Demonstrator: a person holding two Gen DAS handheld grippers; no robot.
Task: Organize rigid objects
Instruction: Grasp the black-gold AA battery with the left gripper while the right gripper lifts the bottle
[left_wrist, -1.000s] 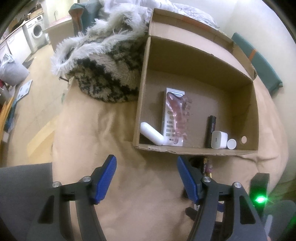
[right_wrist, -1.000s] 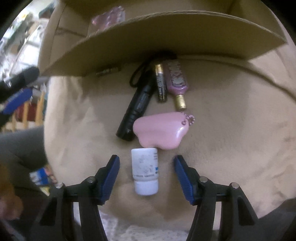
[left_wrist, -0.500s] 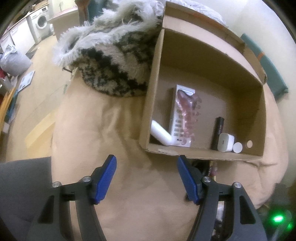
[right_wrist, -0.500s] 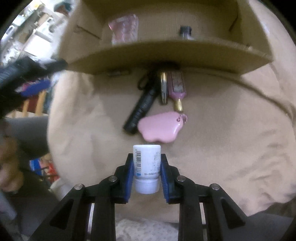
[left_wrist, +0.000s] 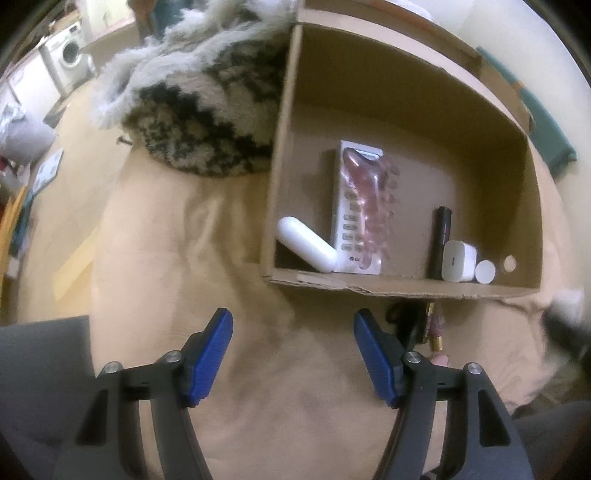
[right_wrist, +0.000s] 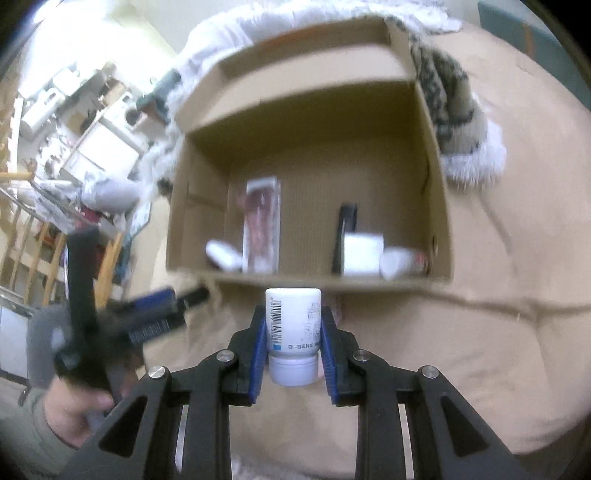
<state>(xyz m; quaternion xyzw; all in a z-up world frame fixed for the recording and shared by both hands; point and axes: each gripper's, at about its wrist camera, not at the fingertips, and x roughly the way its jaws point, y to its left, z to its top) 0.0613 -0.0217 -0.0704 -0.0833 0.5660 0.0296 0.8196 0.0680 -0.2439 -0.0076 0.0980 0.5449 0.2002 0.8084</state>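
Note:
My right gripper (right_wrist: 293, 332) is shut on a small white bottle (right_wrist: 293, 332) with a barcode label, held in the air in front of the open cardboard box (right_wrist: 439, 206). The box (left_wrist: 280, 155) holds a white capsule case (left_wrist: 306, 249), a white remote under a pink comb (left_wrist: 360, 206), a black tube (left_wrist: 441, 240), a white charger (left_wrist: 458, 260) and a white cap (left_wrist: 484, 271). My left gripper (left_wrist: 293, 350) is open and empty above the beige blanket (left_wrist: 184, 258), just before the box's front wall. A battery and a pink bottle (left_wrist: 434, 326) lie below that wall.
A furry black-and-white patterned throw (left_wrist: 199, 107) lies left of the box. My left gripper shows blurred at the left of the right wrist view (right_wrist: 147, 317). A washing machine (left_wrist: 72, 59) and floor clutter lie beyond the bed's left edge.
My right gripper closed on the white bottle and lifted it off the blanket toward the box. My left gripper drifted slightly left and stayed open.

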